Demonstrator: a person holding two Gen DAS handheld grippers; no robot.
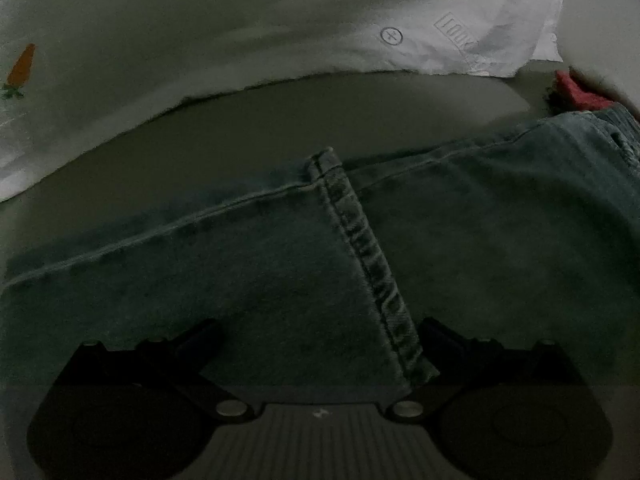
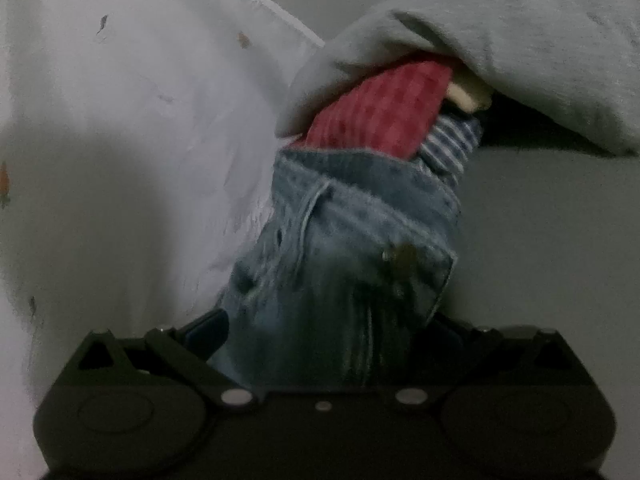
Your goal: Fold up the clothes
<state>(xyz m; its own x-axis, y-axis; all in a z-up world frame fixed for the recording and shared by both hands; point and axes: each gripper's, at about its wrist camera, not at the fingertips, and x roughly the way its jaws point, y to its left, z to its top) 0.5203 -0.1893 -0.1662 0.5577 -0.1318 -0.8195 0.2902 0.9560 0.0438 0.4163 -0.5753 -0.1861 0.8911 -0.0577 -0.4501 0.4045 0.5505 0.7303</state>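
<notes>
**Both claws set wide over denim on a pale surface**

The left gripper (image 1: 318, 332) has its jaws spread wide apart, the jeans (image 1: 280, 280) lying flat between and under them; a hemmed cuff (image 1: 360, 256) runs from about 6 o'clock up toward 12 o'clock and passes just beside the right-hand finger (image 1: 436, 332); whether either finger pinches the cloth I cannot tell. Beyond the denim, toward 12 o'clock, lies a strip of bare pale surface (image 1: 320, 112); past it a white garment (image 1: 240, 32) with a printed circle mark, and at 9 o'clock a small carrot motif (image 1: 20, 66); at 2 o'clock a red scrap (image 1: 572, 88) peeks by the jeans' waistband.

The right gripper (image 2: 320, 328) also stands with jaws apart, the denim waist bunched between them and rising toward 12 o'clock, a metal button (image 2: 402, 256) showing; contact with the fingers is hidden. Above it at 1 o'clock sit a red cloth (image 2: 380, 108) and a striped cloth (image 2: 452, 144), tucked under a grey garment (image 2: 520, 40); a white fabric fills 9 to 11 o'clock; the plain pale surface spreads at 3 o'clock; the room is dim.
</notes>
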